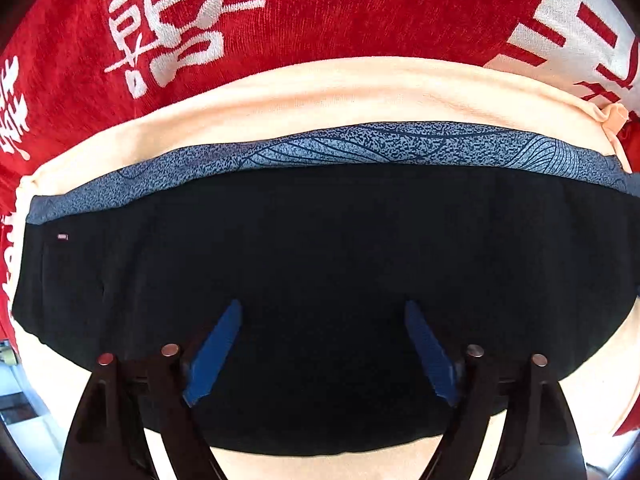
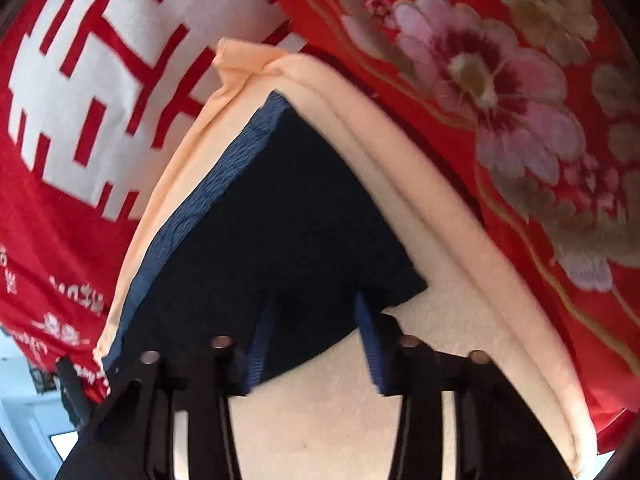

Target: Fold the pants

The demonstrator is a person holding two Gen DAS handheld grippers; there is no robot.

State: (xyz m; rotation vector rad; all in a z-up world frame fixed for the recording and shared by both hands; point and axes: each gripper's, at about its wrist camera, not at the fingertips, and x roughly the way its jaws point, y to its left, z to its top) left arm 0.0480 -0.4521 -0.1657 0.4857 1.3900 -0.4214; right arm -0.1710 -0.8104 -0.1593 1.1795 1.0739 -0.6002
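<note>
Left wrist view: the left gripper [image 1: 322, 344] is pointed down over the pants [image 1: 320, 264], a dark navy folded bundle. Its blue pads [image 1: 216, 354] are spread wide, with dark cloth seen between and behind them; nothing is clamped. A blue patterned waistband [image 1: 360, 146] is seen along the far edge of the pants. A small tag [image 1: 62, 236] is noted near the left end. The pants are laid on a cream cloth [image 1: 340, 92], which is spread over a red blanket [image 1: 320, 12] printed with white characters.

Right wrist view (somewhat blurred): the right gripper [image 2: 316, 340] is held over a corner of the pants [image 2: 288, 216]. The jaws are part-way apart, and the near corner of the dark cloth is seen between the pads [image 2: 370, 344]. Whether the pads are pressed on it cannot be told. The waistband [image 2: 192, 204] is seen along the left edge. The cream cloth [image 2: 440, 208] is seen under and around the pants, with a rolled edge. Beyond it, the red blanket [image 2: 60, 200] and a red floral quilt [image 2: 500, 80] are seen.
</note>
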